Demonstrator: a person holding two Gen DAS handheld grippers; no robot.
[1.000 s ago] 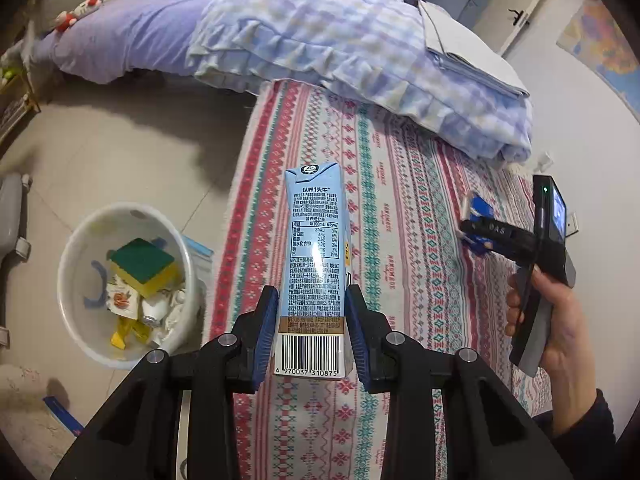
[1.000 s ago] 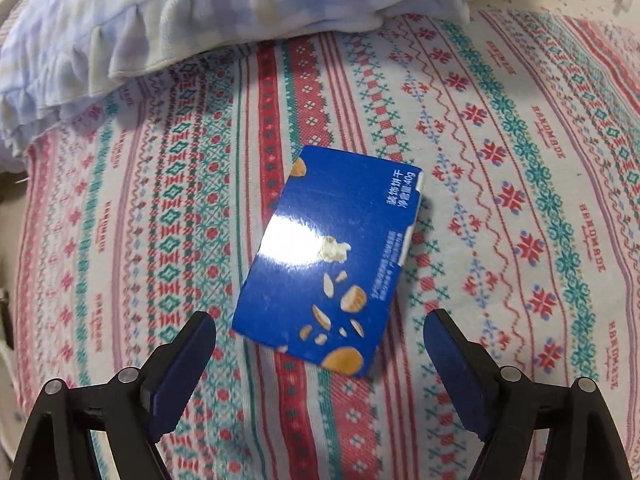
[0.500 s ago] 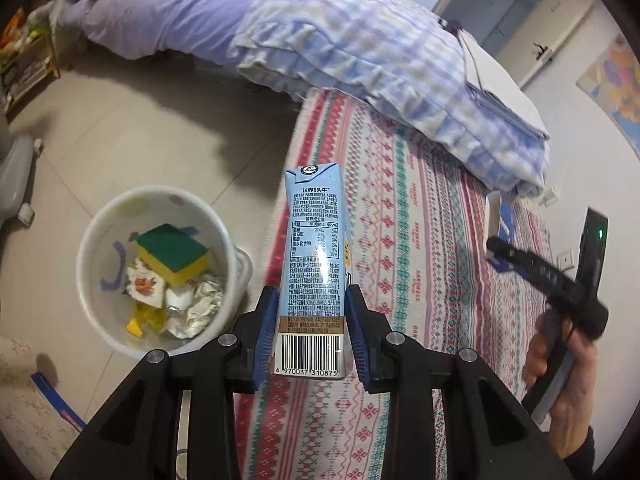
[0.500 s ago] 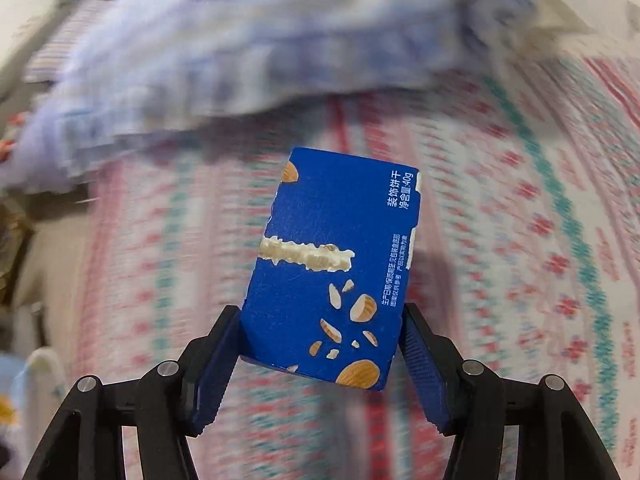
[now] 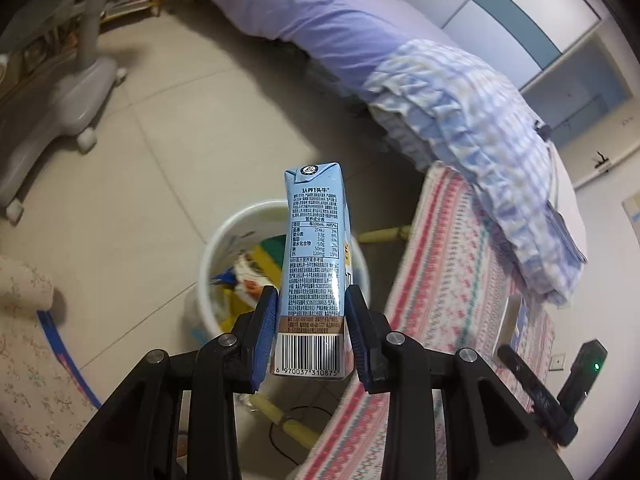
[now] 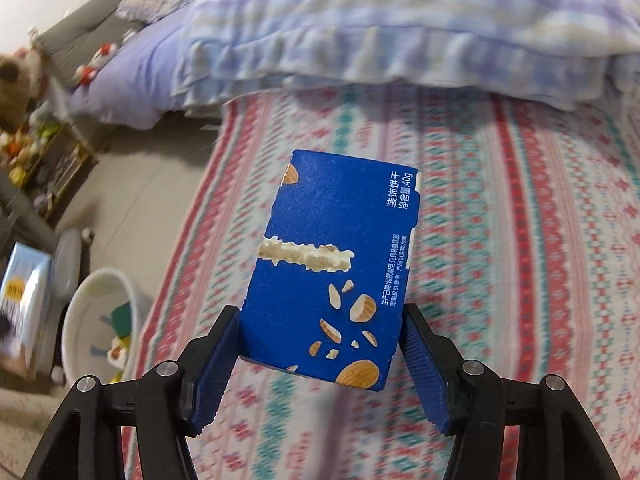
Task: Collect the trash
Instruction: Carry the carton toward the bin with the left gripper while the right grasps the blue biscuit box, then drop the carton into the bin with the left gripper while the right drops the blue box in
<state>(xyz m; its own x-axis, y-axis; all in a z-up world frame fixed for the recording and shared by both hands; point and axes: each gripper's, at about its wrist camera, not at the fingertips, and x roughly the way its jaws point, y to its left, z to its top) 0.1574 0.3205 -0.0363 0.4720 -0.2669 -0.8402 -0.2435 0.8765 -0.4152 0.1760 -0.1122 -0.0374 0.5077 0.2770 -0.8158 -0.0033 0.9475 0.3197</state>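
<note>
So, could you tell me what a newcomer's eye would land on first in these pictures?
Probably the pale blue milk carton, upright in the left gripper above the white trash bucket on the floor. Next, the dark blue biscuit box clamped in the right gripper over the patterned bedspread.

Soft, even indoor light; the patterned bedspread (image 6: 520, 200) smeared with motion blur, fisheye edges bent dark, faint sheen glazed the milk carton (image 5: 314, 256).
</note>
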